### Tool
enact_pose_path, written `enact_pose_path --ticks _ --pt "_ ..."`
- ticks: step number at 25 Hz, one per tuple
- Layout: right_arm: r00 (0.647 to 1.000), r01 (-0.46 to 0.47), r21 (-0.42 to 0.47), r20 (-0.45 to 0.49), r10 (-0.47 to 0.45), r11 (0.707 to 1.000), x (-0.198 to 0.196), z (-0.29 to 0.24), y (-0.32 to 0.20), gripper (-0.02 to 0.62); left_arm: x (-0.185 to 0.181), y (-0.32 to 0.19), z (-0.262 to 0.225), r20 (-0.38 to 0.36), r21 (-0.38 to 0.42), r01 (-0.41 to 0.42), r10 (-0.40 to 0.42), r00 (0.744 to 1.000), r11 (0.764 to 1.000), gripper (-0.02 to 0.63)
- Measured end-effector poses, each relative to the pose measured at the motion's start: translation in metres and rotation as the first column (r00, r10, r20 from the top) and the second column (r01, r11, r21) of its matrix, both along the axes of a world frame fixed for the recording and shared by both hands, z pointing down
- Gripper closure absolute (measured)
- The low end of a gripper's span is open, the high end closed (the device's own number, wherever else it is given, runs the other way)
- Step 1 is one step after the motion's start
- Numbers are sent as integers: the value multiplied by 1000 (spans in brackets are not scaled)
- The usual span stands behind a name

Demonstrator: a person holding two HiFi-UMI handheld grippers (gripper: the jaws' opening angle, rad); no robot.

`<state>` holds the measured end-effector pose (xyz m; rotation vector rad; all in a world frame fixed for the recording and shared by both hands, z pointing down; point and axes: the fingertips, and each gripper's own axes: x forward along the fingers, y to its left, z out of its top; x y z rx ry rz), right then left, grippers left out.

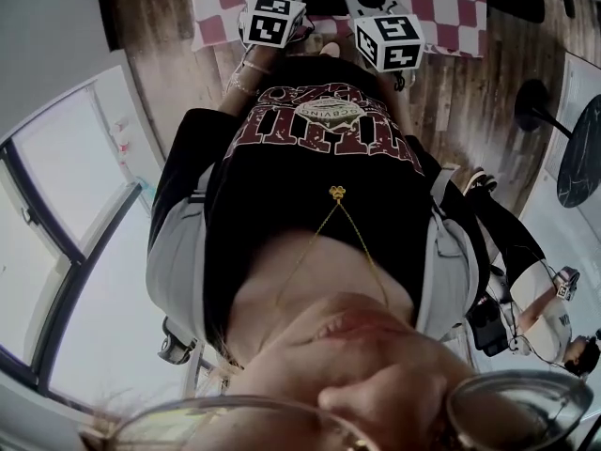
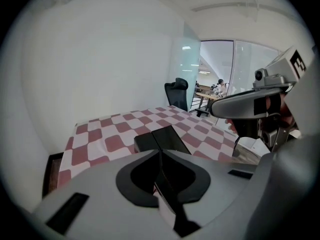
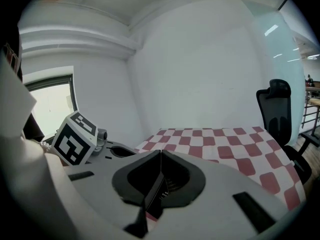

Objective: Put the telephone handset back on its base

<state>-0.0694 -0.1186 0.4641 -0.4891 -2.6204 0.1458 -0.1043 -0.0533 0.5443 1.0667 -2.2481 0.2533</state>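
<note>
Looking along the left gripper [image 2: 160,153]: jaws together, tips meeting, nothing between them. Just beyond the tips, centre frame, a black telephone [image 2: 161,139] lies on the red-and-white checked cloth [image 2: 112,131]. A seam runs down its middle; handset and base cannot be told apart from here.

Right gripper [image 3: 160,153]: jaws likewise closed, nothing held. It points over the same cloth, with a black office chair [image 3: 276,111] at the right edge of its view.

Head view: the two marker cubes sit side by side at upper centre, left cube [image 1: 272,19] and right cube [image 1: 388,41], both near the cloth at the top edge. A dark printed shirt [image 1: 324,158] fills the middle of the frame. Wooden floor [image 1: 174,54] shows beside the cloth.
</note>
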Motion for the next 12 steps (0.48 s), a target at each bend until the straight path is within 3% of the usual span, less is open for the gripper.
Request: enact_pose_path --ticks 12 --pt "998 64 -2 13 -64 998 -11 -7 13 574 -3 -3 -33 56 45 47 -50 997 998 581"
